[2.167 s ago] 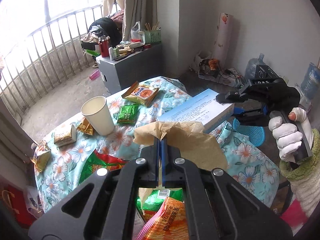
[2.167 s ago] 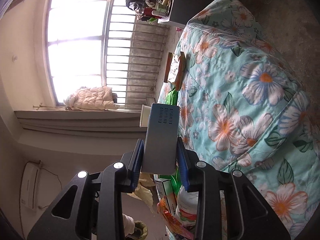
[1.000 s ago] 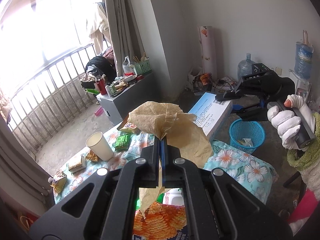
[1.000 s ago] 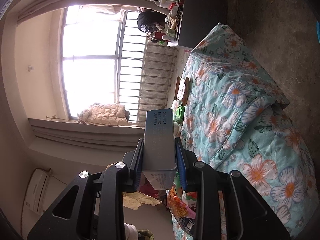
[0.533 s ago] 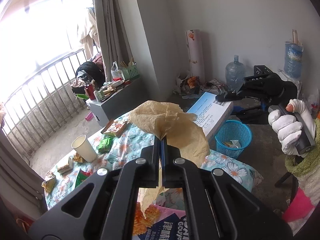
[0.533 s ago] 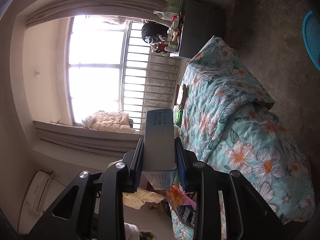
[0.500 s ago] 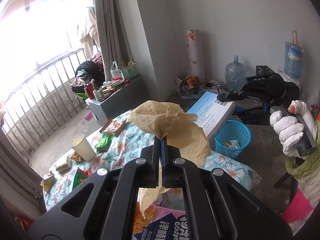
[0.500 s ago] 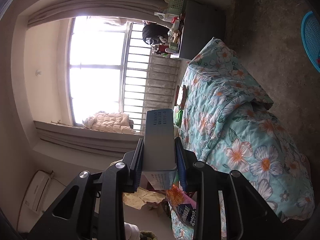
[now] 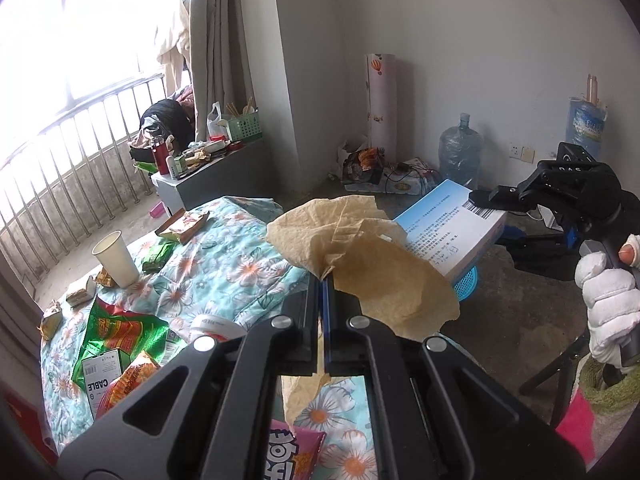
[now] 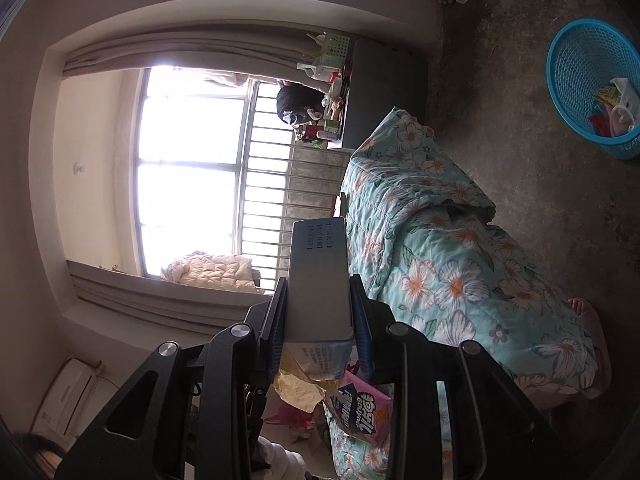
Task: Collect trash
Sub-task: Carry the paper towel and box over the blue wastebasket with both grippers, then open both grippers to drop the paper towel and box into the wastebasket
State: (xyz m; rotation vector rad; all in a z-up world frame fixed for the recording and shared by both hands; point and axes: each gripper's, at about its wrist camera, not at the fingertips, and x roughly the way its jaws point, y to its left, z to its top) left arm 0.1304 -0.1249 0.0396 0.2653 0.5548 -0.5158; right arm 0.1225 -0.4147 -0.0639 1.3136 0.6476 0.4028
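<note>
Left wrist view: my left gripper has its jaws pressed together on a tan paper napkin, thin, creased and limp, its loose edges flopping to both sides above the floral desk. My right gripper shows ahead, gloved hand on its handle, jaws pinching a flat white-and-blue carton: rigid card, printed text and a barcode on its face. In the right wrist view that carton sits square between the jaws, long grey side up.

Progress, as I judge it: two pieces are lifted and airborne, neither yet dropped. The blue mesh basket stands on the concrete floor, well apart from the desk, with a few wrappers already in it, so some collecting is done. In the left view the basket peeks out under the carton and napkin.

Left on the quilted floral cloth:
- a paper cup, upright, smooth cone
- a crinkly green foil bag
- a small green packet
- an orange snack pack
- little wrapped pieces near the far edge
- a pink glossy pouch just beneath my jaws

Much remains.
</note>
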